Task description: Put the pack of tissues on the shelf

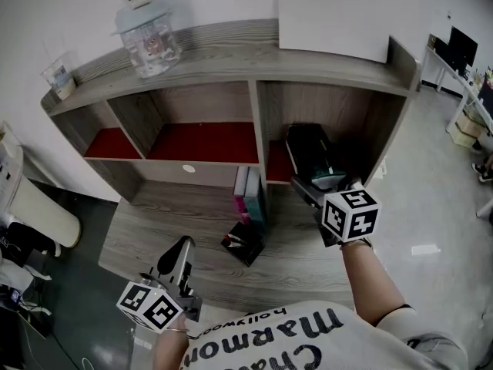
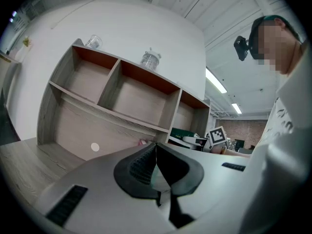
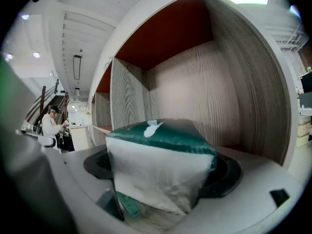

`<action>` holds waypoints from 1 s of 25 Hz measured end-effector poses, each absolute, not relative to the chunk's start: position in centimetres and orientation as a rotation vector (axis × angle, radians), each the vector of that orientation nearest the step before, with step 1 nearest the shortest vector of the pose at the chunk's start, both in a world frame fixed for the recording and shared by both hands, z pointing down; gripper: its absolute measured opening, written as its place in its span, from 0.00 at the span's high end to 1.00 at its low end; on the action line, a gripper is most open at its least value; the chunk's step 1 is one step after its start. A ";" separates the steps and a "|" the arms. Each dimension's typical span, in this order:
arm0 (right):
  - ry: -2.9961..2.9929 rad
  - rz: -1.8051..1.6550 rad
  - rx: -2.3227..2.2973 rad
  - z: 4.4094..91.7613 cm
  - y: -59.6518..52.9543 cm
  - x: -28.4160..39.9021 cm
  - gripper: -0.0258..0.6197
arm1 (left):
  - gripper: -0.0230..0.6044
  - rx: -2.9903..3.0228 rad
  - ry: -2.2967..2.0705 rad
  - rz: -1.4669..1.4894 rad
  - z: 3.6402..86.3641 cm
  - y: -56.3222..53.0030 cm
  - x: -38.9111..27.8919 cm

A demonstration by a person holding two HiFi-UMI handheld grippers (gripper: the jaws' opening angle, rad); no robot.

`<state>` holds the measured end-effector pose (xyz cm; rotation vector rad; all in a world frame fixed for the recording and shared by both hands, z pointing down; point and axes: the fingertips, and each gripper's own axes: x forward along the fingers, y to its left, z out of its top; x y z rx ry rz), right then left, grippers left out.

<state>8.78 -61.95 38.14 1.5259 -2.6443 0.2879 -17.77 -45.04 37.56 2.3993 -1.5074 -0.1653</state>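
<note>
The pack of tissues (image 1: 311, 146) is partly covered in the head view by the right claw (image 1: 312, 177). Its far end fades into the dark of the shelf's (image 1: 255, 122) lower right compartment. No view shows whether its underside touches the red floor there. In the right gripper view, the right claw (image 3: 163, 172) grips the pack (image 3: 156, 167) from both sides, green wrapper on top and white end facing the camera. The right forearm reaches forward over the desk (image 1: 308, 264) to the compartment's mouth.

The left hand is mostly hidden behind its marker cube. The left claw (image 1: 183, 247) sits low by the person's body at the desk's near edge and points toward the shelf. In its own view the left claw (image 2: 157, 169) is closed and empty.
</note>
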 end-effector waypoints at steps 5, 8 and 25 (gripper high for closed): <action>-2.631 0.281 1.539 38.1 -61.9 8.7 0.20 | 0.93 2.403 -1.501 -0.156 37.5 -45.3 -18.0; -2.641 0.271 1.546 38.0 -62.1 8.6 0.20 | 0.93 2.399 -1.511 -0.163 37.5 -45.4 -18.3; -2.603 0.282 1.514 38.4 -62.3 8.4 0.17 | 0.94 2.428 -1.509 -0.190 36.5 -43.8 -18.8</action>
